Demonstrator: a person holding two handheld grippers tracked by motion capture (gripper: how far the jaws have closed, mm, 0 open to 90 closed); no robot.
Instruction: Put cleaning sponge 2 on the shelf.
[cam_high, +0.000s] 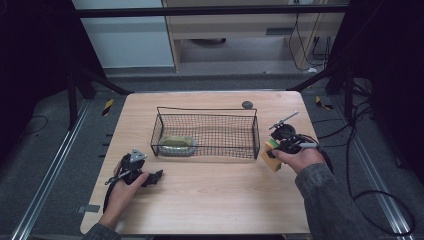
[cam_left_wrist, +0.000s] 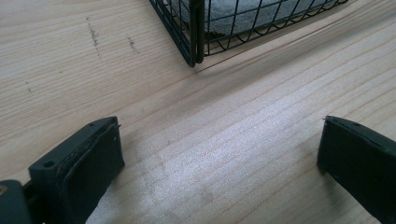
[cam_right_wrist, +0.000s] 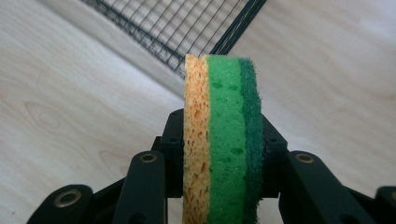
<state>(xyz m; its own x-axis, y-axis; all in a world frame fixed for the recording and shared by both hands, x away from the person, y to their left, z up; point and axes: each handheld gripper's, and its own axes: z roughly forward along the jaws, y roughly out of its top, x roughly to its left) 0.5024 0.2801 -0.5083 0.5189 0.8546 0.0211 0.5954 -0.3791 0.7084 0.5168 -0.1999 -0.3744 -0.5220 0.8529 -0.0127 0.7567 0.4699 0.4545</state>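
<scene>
Right gripper (cam_right_wrist: 223, 154) clamps the sponge (cam_right_wrist: 223, 135) on edge, just off the basket's (cam_high: 256, 131) right end. Left gripper (cam_left_wrist: 219, 163) rests on the table (cam_high: 210, 185), jaws spread wide, nothing between them, near the basket's front-left corner.

The sponge's (cam_right_wrist: 223, 140) lower end runs off the bottom edge. Basket (cam_left_wrist: 196, 32) mesh veils a pale, unidentifiable object (cam_left_wrist: 243, 14) inside.

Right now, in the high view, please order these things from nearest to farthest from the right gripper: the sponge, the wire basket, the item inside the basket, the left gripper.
1. sponge, clamped in the right gripper.
2. wire basket, beside it.
3. greenish item, at the basket's far left end.
4. left gripper, near the table's left front.
</scene>
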